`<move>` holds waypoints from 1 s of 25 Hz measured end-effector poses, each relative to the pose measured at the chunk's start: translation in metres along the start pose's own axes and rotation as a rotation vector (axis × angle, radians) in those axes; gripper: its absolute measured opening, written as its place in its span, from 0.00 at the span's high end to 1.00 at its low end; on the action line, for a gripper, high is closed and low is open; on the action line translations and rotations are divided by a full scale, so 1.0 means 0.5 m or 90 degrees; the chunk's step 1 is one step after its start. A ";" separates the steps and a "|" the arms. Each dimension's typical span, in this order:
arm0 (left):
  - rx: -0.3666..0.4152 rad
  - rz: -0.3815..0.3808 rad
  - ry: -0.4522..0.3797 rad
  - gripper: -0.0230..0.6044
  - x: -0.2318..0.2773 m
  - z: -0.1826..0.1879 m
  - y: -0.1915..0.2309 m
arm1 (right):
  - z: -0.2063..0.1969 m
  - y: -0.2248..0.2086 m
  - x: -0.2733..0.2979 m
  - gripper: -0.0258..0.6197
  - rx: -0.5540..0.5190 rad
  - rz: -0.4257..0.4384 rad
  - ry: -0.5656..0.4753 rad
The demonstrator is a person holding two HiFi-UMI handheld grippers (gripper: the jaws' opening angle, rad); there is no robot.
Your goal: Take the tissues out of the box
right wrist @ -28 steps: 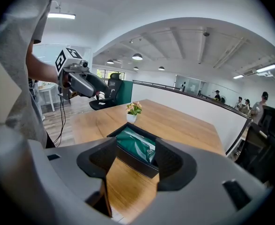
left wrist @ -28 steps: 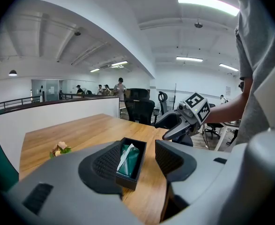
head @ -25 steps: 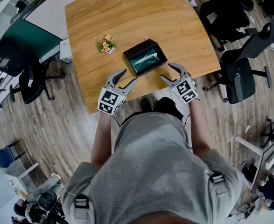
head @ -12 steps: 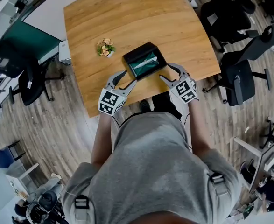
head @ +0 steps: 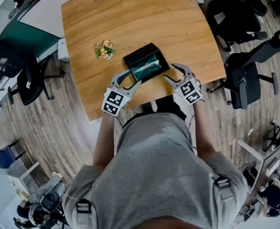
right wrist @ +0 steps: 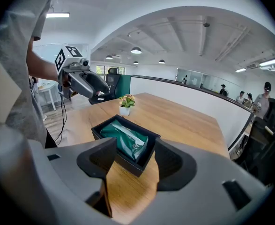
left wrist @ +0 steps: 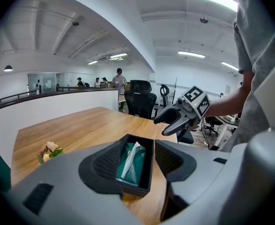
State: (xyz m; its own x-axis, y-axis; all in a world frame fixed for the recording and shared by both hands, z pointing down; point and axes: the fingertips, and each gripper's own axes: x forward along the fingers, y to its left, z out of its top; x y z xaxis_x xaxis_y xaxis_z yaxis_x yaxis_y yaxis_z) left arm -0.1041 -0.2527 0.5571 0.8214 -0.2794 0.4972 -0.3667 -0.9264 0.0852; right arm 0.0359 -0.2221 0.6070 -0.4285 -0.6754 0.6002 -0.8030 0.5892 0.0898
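A black open box [head: 146, 62] sits near the front edge of the wooden table [head: 130, 18]. Inside lies a green pack of tissues [head: 147, 67] with a white tissue sticking up [left wrist: 131, 159]. My left gripper [head: 129, 80] hovers open at the box's near-left corner, its jaws framing the box [left wrist: 136, 165] in the left gripper view. My right gripper [head: 174, 74] is open at the box's near-right corner, the box [right wrist: 124, 143] just beyond its jaws. Neither holds anything.
A small pot of flowers [head: 104, 48] stands on the table left of the box. Black office chairs [head: 247, 82] stand on the right, another chair [head: 27, 78] on the left. The table's front edge runs just under both grippers.
Both grippers have moved slightly forward to the box's near corners; the view shifted a little. Both stay open and hold nothing.
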 end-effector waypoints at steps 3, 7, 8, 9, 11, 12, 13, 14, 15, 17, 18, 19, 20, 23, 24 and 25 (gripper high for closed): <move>0.001 -0.001 0.017 0.57 0.025 -0.009 0.007 | -0.009 -0.017 0.015 0.55 0.003 0.007 0.005; 0.004 -0.006 0.039 0.57 0.056 -0.020 0.016 | -0.020 -0.035 0.032 0.55 0.009 0.018 0.010; 0.006 -0.008 0.045 0.57 0.064 -0.022 0.019 | -0.021 -0.040 0.036 0.55 0.009 0.021 0.012; 0.007 -0.010 0.051 0.57 0.073 -0.025 0.021 | -0.023 -0.044 0.041 0.55 0.009 0.024 0.013; 0.011 -0.015 0.063 0.57 0.090 -0.032 0.021 | -0.029 -0.051 0.049 0.55 0.012 0.030 0.015; 0.013 -0.018 0.070 0.57 0.098 -0.037 0.021 | -0.032 -0.053 0.052 0.55 0.014 0.033 0.016; 0.016 -0.020 0.078 0.57 0.106 -0.043 0.021 | -0.036 -0.054 0.056 0.55 0.016 0.036 0.017; 0.019 -0.023 0.086 0.57 0.114 -0.050 0.021 | -0.040 -0.055 0.061 0.55 0.017 0.040 0.018; 0.023 -0.026 0.094 0.57 0.122 -0.057 0.021 | -0.044 -0.055 0.065 0.55 0.018 0.044 0.020; 0.025 -0.032 0.110 0.57 0.135 -0.071 0.021 | -0.053 -0.054 0.073 0.55 0.021 0.052 0.025; 0.023 -0.034 0.115 0.57 0.142 -0.076 0.022 | -0.057 -0.054 0.076 0.55 0.023 0.054 0.027; 0.021 -0.034 0.120 0.57 0.149 -0.081 0.024 | -0.062 -0.056 0.079 0.56 0.025 0.056 0.029; 0.021 -0.031 0.125 0.57 0.156 -0.085 0.027 | -0.066 -0.059 0.082 0.56 0.026 0.058 0.032; 0.040 -0.026 0.157 0.57 0.177 -0.106 0.036 | -0.075 -0.067 0.088 0.56 0.029 0.059 0.037; 0.050 -0.027 0.171 0.57 0.183 -0.114 0.036 | -0.077 -0.069 0.089 0.56 0.030 0.059 0.038; 0.061 -0.030 0.184 0.57 0.189 -0.122 0.036 | -0.079 -0.071 0.091 0.56 0.032 0.058 0.039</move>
State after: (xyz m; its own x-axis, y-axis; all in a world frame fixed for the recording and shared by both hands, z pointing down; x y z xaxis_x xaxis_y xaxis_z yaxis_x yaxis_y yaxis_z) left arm -0.0598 -0.2805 0.6583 0.6728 -0.1655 0.7211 -0.2774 -0.9600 0.0384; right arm 0.0612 -0.2564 0.6624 -0.4762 -0.5908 0.6512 -0.7818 0.6235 -0.0060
